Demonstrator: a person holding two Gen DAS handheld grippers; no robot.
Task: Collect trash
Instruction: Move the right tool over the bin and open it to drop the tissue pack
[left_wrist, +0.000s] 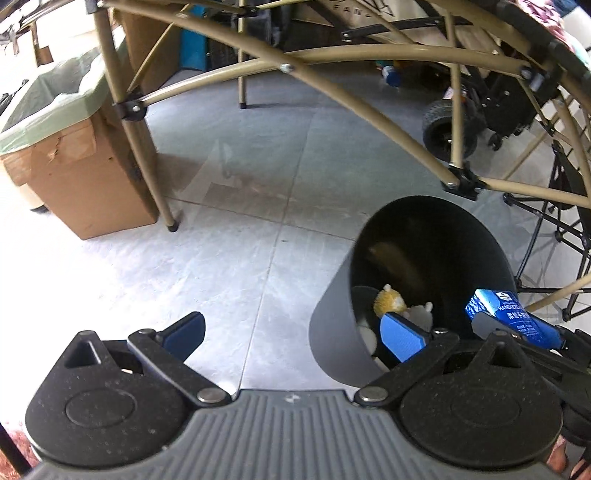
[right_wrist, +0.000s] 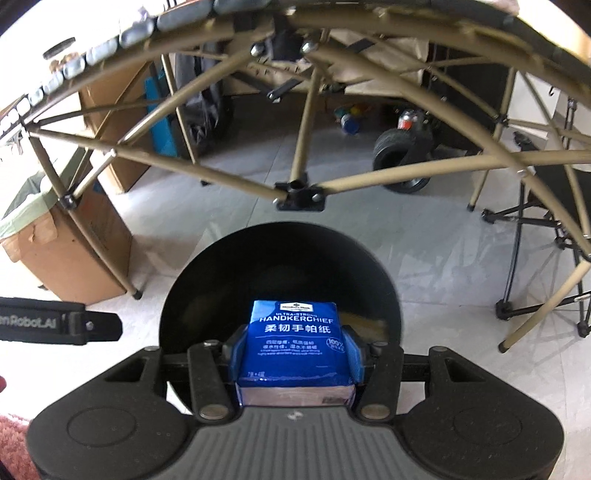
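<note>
A grey trash bin (left_wrist: 332, 325) with a dark inside stands on the tiled floor; in the right wrist view its rim (right_wrist: 173, 295) is just ahead. Inside lie a yellow scrap (left_wrist: 389, 301) and white bits. My right gripper (right_wrist: 295, 350) is shut on a blue handkerchief tissue pack (right_wrist: 295, 339) and holds it over the bin's mouth. The pack also shows in the left wrist view (left_wrist: 506, 314). My left gripper (left_wrist: 295, 332) is open and empty, beside the bin's left wall, its right fingertip (left_wrist: 400, 338) over the bin's rim.
A cardboard box (left_wrist: 88, 177) lined with a green bag stands at left. A tan folding table frame (left_wrist: 369, 107) arches overhead, its legs on the floor. A black wheeled cart (left_wrist: 454, 125) and a folding chair (right_wrist: 546, 229) stand at right.
</note>
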